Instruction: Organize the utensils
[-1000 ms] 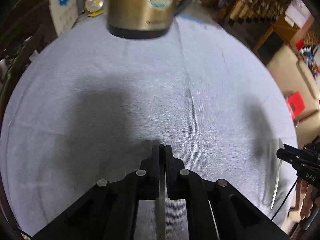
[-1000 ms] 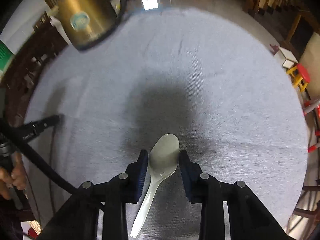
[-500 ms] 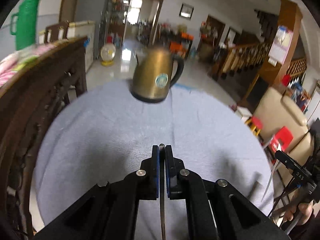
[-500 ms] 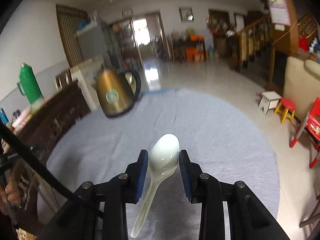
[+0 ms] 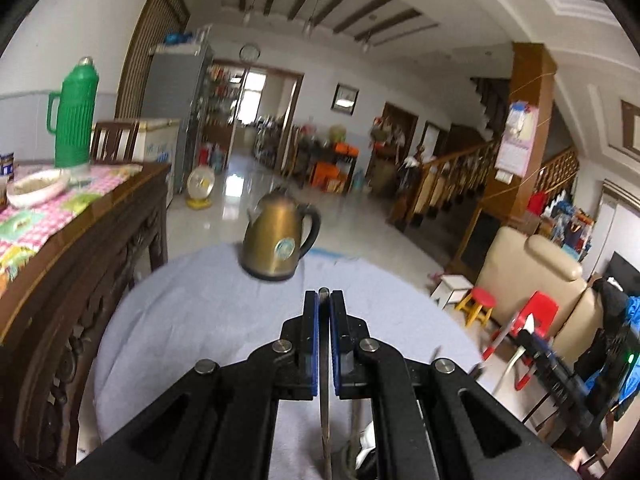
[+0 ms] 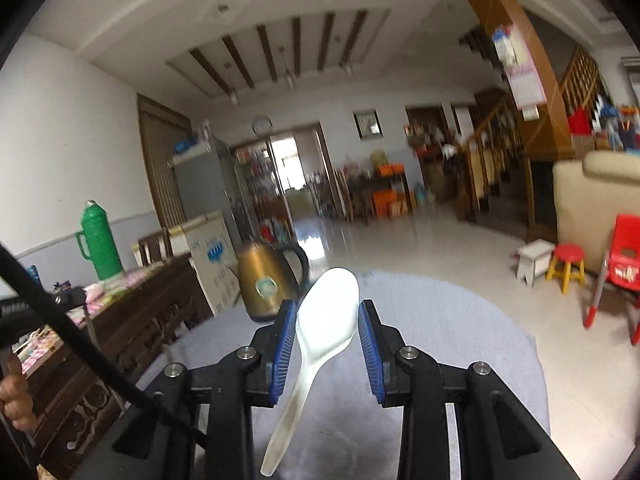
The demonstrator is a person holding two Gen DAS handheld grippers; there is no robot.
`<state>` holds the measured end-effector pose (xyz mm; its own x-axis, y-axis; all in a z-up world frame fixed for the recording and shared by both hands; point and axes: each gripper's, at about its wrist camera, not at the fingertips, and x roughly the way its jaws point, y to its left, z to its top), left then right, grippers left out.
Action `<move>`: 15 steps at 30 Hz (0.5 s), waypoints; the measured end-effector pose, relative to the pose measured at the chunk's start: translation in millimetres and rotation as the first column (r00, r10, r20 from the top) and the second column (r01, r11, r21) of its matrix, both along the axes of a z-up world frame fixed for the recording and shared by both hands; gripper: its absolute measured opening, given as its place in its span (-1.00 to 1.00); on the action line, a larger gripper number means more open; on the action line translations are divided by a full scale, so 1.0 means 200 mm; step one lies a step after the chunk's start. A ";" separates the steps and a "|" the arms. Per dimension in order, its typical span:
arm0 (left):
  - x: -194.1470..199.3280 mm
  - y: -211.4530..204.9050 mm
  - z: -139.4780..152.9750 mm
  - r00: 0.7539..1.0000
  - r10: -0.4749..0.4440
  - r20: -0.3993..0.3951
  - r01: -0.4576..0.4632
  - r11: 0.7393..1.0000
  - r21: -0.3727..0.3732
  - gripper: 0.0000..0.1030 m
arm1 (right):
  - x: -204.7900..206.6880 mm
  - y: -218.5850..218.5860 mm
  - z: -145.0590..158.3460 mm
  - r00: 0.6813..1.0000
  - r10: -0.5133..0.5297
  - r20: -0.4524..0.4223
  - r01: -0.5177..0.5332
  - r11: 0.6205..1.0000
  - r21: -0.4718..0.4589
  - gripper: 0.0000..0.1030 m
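Observation:
My left gripper (image 5: 323, 300) is shut on a thin metal utensil (image 5: 324, 400) seen edge-on, its handle running back under the camera; which kind of utensil it is I cannot tell. My right gripper (image 6: 327, 308) is shut on a white ceramic soup spoon (image 6: 324, 320), bowl forward between the blue pads, handle hanging down to the left. Both grippers are lifted above the round table with its grey cloth (image 5: 192, 320) (image 6: 460, 320) and point nearly level across the room. The right gripper and its white spoon also show at the right edge of the left wrist view.
A brass kettle (image 5: 278, 242) (image 6: 266, 280) stands at the table's far edge. Left of the table stands a dark wooden sideboard (image 5: 80, 248) with a green thermos (image 5: 74, 116) and a bowl. Red stools and a chair (image 6: 624, 264) stand on the floor to the right.
Both grippers rose from just over the cloth and tilted up toward level, keeping their utensils. The kettle now looks farther away and the room fills the views.

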<state>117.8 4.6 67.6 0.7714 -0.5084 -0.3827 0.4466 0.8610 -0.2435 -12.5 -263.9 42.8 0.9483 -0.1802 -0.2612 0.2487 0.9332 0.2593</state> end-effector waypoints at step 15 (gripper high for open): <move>-0.10 -0.11 0.00 0.998 0.018 0.061 -0.015 0.998 -0.061 -0.90 | 0.14 0.48 -0.12 0.996 0.061 0.068 -0.049 0.983 -0.175 -0.34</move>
